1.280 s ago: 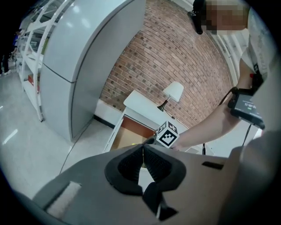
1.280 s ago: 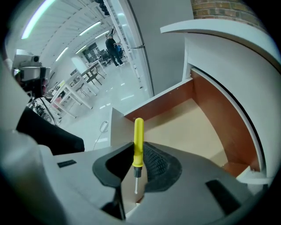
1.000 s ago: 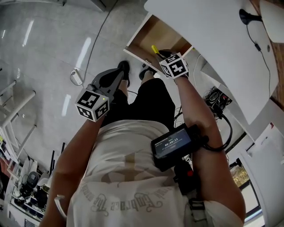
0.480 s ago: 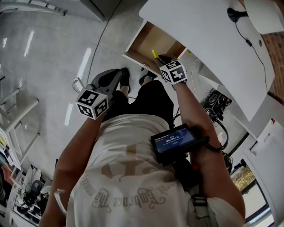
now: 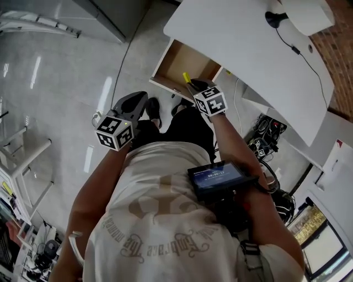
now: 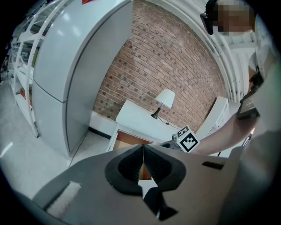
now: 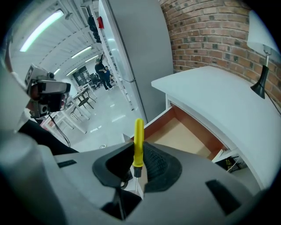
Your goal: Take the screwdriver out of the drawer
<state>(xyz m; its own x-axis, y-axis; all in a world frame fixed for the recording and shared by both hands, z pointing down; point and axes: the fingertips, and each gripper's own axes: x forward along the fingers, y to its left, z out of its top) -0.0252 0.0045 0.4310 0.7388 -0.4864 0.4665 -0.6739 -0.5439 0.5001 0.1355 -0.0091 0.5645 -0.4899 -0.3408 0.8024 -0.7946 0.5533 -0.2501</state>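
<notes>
Looking for print first, we find little: the cubes on both grippers bear only black-and-white square markers, the screen [image 5: 216, 176] strapped to the right forearm shows a line of pale characters too small to read, and the curved lettering on the shirt [image 5: 160, 242] lies upside down and we cannot read it. A red label at the top edge of the left gripper view is cut off. The right gripper [image 7: 137, 154] has its jaws closed on the screwdriver [image 7: 138, 139], whose yellow handle stands up past the pads while the thin metal shaft runs down between them, its tip hidden. In the head view the screwdriver shows as a small yellow stub at the front edge of the open drawer [image 5: 175, 59]; the right gripper view puts the drawer beyond and below it, so it is lifted clear. What we see of the drawer's wooden floor is bare. The left gripper [image 6: 142, 151] hangs beside the left leg with its jaws pressed together on nothing. Against a second ago, the right gripper has kept the same hold and stays by the drawer front, the left one has stayed shut, and the head view has swung to take in more of the white desk [image 5: 248, 44] and the lamp [image 5: 302, 12]. The far end of the desk runs out of frame.
</notes>
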